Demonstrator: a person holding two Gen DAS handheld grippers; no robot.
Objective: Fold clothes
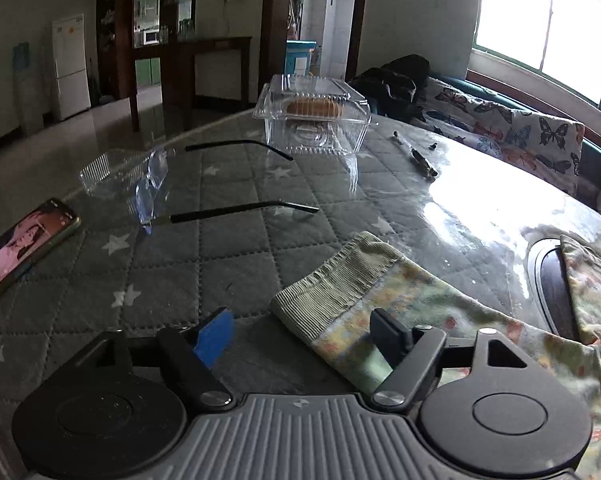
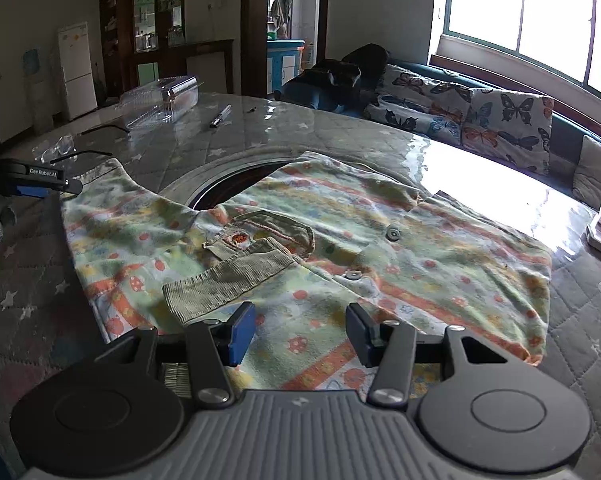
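Shirt point(image 2: 340, 240) flat, one sleeve folded in

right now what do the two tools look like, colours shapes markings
Both look alike: a grey ribbed housing flanked by two round black discs, with black linkage arms on silver pivot screws. The left tool and right tool each carry blue pads on their fingers. Seen from the side in the right wrist view, the left tool bears white "GenRobot.AI" lettering. No cables or sleeves show.
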